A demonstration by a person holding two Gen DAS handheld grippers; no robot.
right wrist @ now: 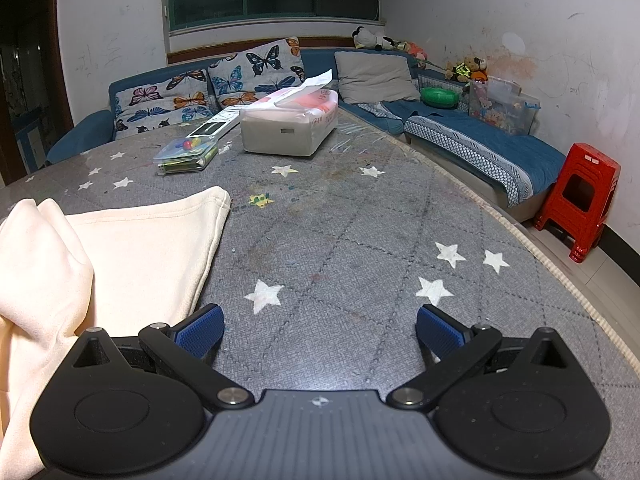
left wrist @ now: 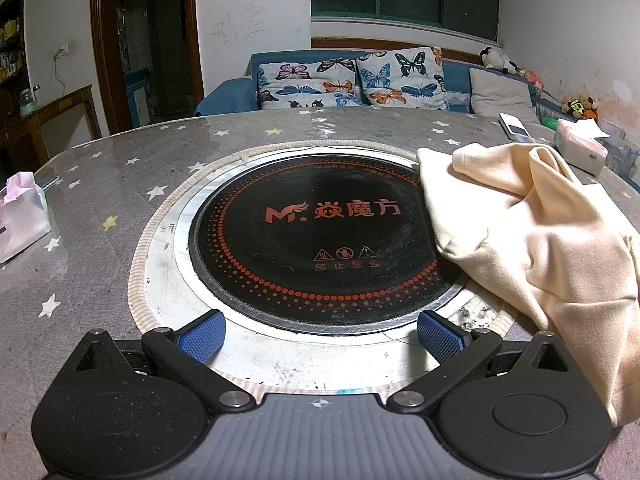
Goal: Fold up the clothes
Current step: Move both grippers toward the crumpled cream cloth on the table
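A cream-coloured garment (left wrist: 532, 236) lies rumpled on the right of the table and overlaps the right edge of the black round cooktop (left wrist: 320, 240). My left gripper (left wrist: 320, 338) is open and empty, just left of the cloth, above the cooktop's near rim. In the right wrist view the same garment (right wrist: 132, 252) lies at the left, partly flat with a bunched fold nearest me. My right gripper (right wrist: 320, 334) is open and empty over the grey star-print tablecloth (right wrist: 360, 220), its left finger (right wrist: 200, 334) beside the cloth's edge.
A tissue pack (right wrist: 290, 126), a clear plastic box (right wrist: 186, 154) and a remote (right wrist: 216, 124) sit at the table's far side. Another tissue pack (left wrist: 20, 216) is at the left edge. A blue sofa (right wrist: 460, 136) and red stools (right wrist: 580, 200) stand beyond the table.
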